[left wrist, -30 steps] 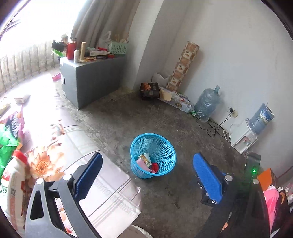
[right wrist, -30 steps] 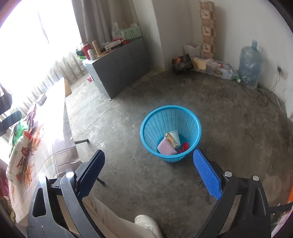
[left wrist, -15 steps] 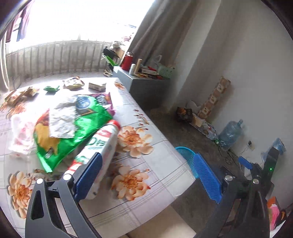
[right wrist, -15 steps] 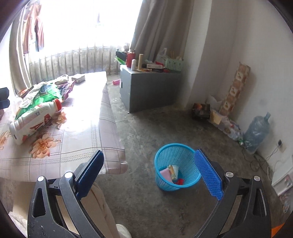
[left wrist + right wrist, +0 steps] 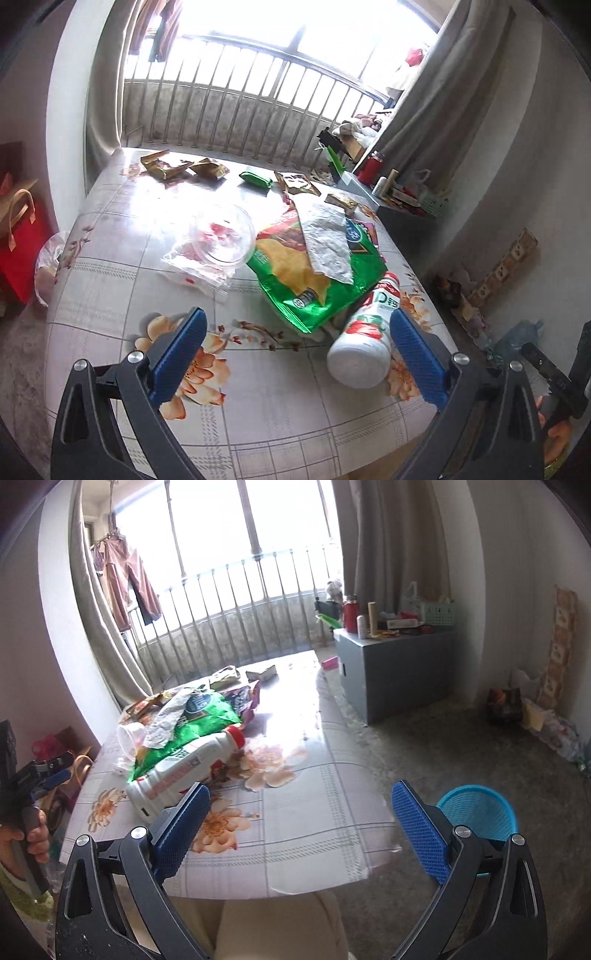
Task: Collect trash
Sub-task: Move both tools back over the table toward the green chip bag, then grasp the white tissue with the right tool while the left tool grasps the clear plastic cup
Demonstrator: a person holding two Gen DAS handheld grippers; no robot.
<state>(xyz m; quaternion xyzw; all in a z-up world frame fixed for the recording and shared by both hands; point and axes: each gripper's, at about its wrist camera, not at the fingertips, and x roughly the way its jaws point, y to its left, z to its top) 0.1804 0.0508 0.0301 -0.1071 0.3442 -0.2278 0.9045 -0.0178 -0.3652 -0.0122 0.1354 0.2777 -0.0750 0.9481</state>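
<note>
Trash lies on a floral-clothed table (image 5: pixel 258 398): a white bottle with a red cap (image 5: pixel 364 343) on its side, a green chip bag (image 5: pixel 314 273) under crumpled paper (image 5: pixel 327 236), a clear plastic cup (image 5: pixel 221 240) and several wrappers (image 5: pixel 207 168) farther back. My left gripper (image 5: pixel 297 354) hovers open above the near table edge, the bottle just inside its right finger. From the right wrist view the bottle (image 5: pixel 184 768) and green bag (image 5: pixel 199 720) lie left of my open, empty right gripper (image 5: pixel 301 830). A blue basket (image 5: pixel 480 816) stands on the floor behind its right finger.
A grey cabinet (image 5: pixel 399 664) with bottles and a basket stands by the curtain. A railing and window (image 5: pixel 240 107) lie beyond the table. A red bag (image 5: pixel 18 236) sits on the floor at left. Clutter (image 5: pixel 535 712) lines the right wall.
Both grippers swung up from the floor and blue basket toward the table. The left one now faces the trash pile closely. Both stayed open and empty.
</note>
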